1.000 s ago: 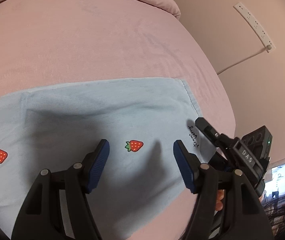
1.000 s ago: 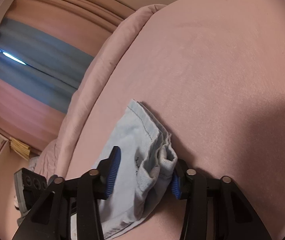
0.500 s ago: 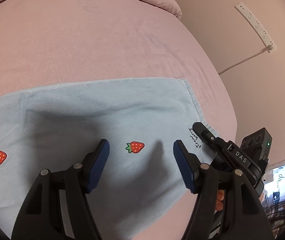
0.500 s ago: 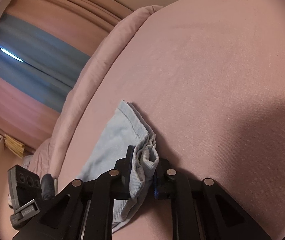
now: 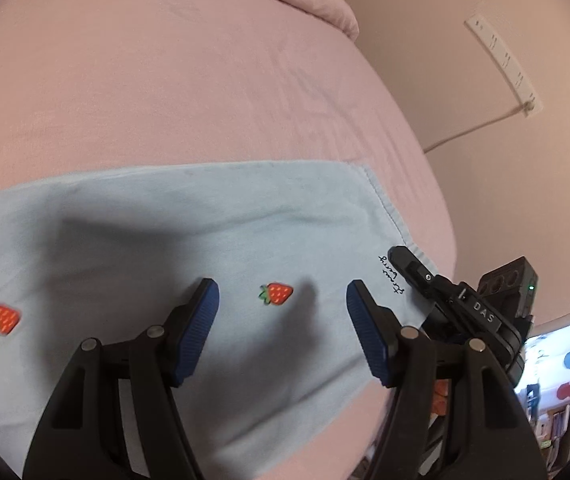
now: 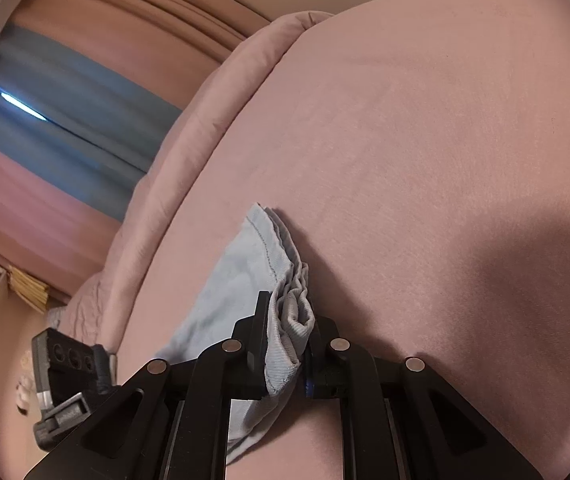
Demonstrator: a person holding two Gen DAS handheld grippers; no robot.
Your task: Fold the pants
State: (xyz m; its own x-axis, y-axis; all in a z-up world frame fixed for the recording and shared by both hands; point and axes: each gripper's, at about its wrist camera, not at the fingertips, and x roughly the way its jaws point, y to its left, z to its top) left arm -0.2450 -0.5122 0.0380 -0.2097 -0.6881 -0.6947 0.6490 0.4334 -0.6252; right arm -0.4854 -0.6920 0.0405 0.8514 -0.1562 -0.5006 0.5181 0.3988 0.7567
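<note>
while the right tongs (image 6: 285,344) have just been closing and now pinch the bunched hem of the pants (image 5: 189,240) on the bed (image 5: 165,80), the left tongs (image 5: 281,332) hover agape beside the strawberry (image 5: 277,294); lift gently so layers stay together.

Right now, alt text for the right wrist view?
The right gripper is shut on a bunched hem of the light blue pants, which lie on a pink bed. Pink and blue curtains hang behind on the left.
</note>
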